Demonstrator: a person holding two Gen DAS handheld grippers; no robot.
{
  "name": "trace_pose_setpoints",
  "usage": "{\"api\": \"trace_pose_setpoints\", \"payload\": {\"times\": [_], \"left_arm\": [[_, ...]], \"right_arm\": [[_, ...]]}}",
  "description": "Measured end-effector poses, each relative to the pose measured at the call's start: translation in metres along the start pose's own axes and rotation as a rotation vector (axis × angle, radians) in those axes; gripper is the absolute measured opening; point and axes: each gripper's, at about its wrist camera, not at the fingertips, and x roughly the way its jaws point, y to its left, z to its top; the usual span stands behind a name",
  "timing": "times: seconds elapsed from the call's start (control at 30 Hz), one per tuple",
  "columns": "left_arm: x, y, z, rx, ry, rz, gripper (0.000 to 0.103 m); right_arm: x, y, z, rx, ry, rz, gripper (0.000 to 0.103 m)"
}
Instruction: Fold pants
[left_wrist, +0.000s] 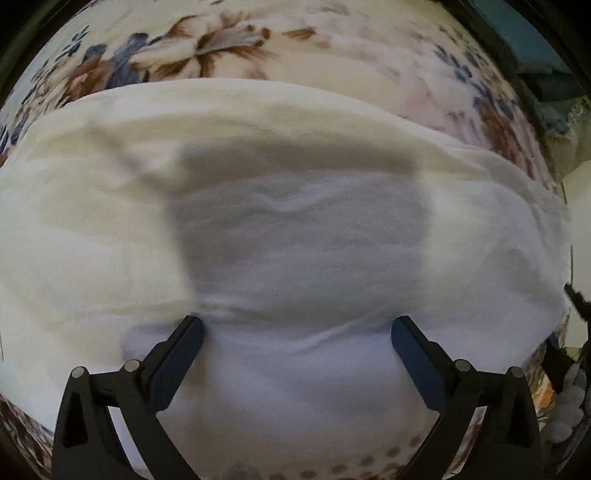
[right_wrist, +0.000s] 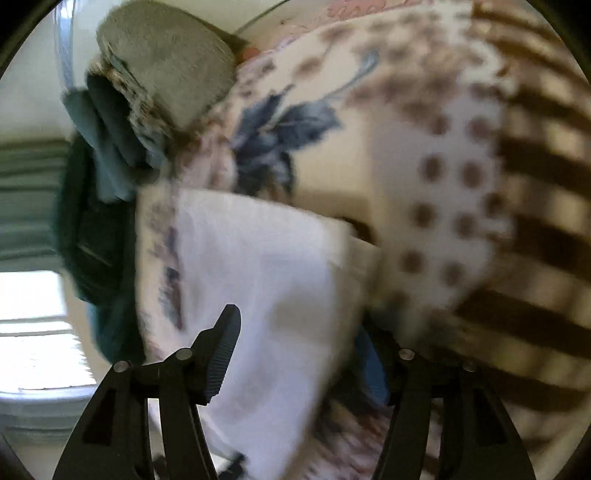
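Your left gripper (left_wrist: 297, 328) has its jaws spread wide, both fingers (left_wrist: 184, 354) low over the pants (left_wrist: 258, 184), nothing pinched between them. Can't tell if the tips touch the cloth or sit just above it.

The pants are white and lie as a wide band across the floral blanket (left_wrist: 221, 44), spanning almost the full left wrist view. The far edge is smooth and curved; the near edge runs under the left gripper. The gripper's shadow falls on the middle of the cloth. Light wrinkles show near the left fingertip.

Your right gripper (right_wrist: 299, 350) is also spread. The left finger (right_wrist: 221, 354) is clear in view; the right finger is mostly hidden behind the cloth, with only a blue pad edge showing. White pants fabric (right_wrist: 258, 277) sits between the 2 fingers, but the jaws are not closed on it. The right wrist view is blurred, so contact is unclear.

Beyond the cloth in that view, the blanket (right_wrist: 443, 166) shows a blue flower, brown dots and dark stripes. A grey cushion (right_wrist: 166, 62) and teal fabric (right_wrist: 107, 122) sit at the upper left. A bright window (right_wrist: 33, 332) is at the left edge.
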Motion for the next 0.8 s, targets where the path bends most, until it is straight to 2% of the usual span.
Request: {"api": "trace_pose_setpoints", "payload": {"times": [0.07,0.1,0.13,0.2,0.27,0.37,0.47,0.67,0.8], "left_arm": [[0.004,-0.007,0.001,0.009,-0.012,0.023,0.103],[0.005,-0.008,0.002,0.009,-0.014,0.03,0.103],[0.007,-0.01,0.003,0.007,-0.015,0.039,0.103],[0.011,-0.018,0.008,0.005,-0.009,0.045,0.103],[0.014,-0.028,0.013,0.007,-0.008,0.047,0.103],[0.012,-0.031,0.012,0.011,-0.025,0.037,0.103],[-0.008,-0.018,0.001,0.008,-0.057,0.044,0.103],[-0.055,0.001,-0.004,-0.046,-0.155,0.078,0.103],[-0.089,0.018,-0.003,-0.066,-0.222,0.106,0.103]], "right_arm": [[0.009,0.0,0.005,0.027,-0.023,0.059,0.065],[0.014,0.003,0.006,0.026,-0.037,0.071,0.058],[0.018,0.006,0.007,0.02,-0.036,0.068,0.039],[0.025,0.015,0.005,-0.021,-0.034,0.011,0.016],[0.024,0.03,0.001,-0.088,-0.056,-0.06,0.012],[0.011,0.056,-0.008,-0.173,-0.084,-0.118,0.01],[-0.004,0.092,-0.021,-0.282,-0.104,-0.132,0.01],[-0.029,0.15,-0.057,-0.431,-0.094,-0.093,0.009],[-0.034,0.184,-0.099,-0.525,-0.053,-0.062,0.009]]}}
